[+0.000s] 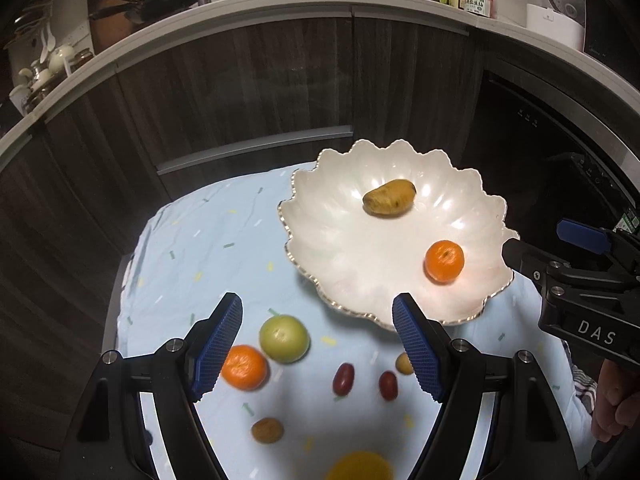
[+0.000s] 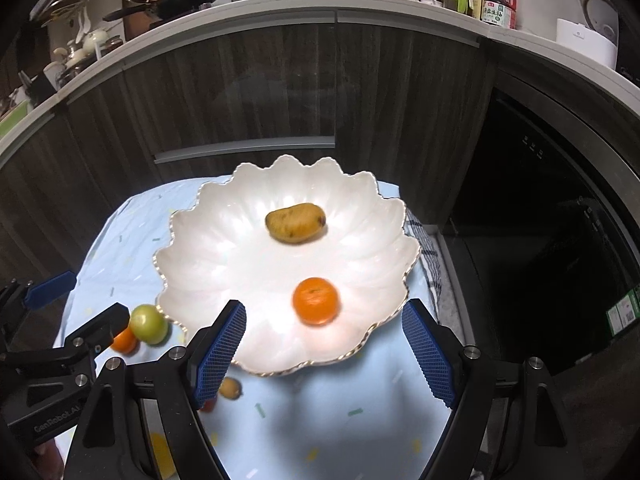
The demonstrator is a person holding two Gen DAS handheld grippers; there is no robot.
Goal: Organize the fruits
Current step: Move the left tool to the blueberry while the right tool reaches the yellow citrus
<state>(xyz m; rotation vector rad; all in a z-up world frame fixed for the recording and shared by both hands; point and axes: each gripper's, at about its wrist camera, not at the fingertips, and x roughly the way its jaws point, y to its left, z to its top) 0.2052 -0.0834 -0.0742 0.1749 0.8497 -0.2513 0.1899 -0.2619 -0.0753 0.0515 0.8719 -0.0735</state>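
A white scalloped bowl [image 1: 348, 256] [image 2: 208, 264] stands on a light blue cloth and holds a brown oval fruit [image 1: 389, 197] [image 2: 295, 223] and an orange [image 1: 444, 261] [image 2: 315, 300]. On the cloth near the bowl lie a green fruit [image 1: 284, 338] [image 2: 149, 323], a second orange [image 1: 244, 367] [image 2: 125, 340], two dark red fruits [image 1: 343, 378], a small tan fruit [image 1: 403, 363] [image 2: 229, 388], a brown nut-like fruit [image 1: 267, 430] and a yellow fruit [image 1: 359, 466]. My left gripper [image 1: 318, 350] is open and empty above the loose fruit. My right gripper [image 2: 324, 356] is open and empty over the bowl's near rim.
The light blue cloth [image 1: 200, 248] covers a small table in front of dark wood cabinets [image 1: 248, 92]. A checked cloth [image 2: 426, 256] hangs at the table's right edge. A counter [image 2: 280, 4] above holds a pan, bottles and jars. The floor to the right is dark.
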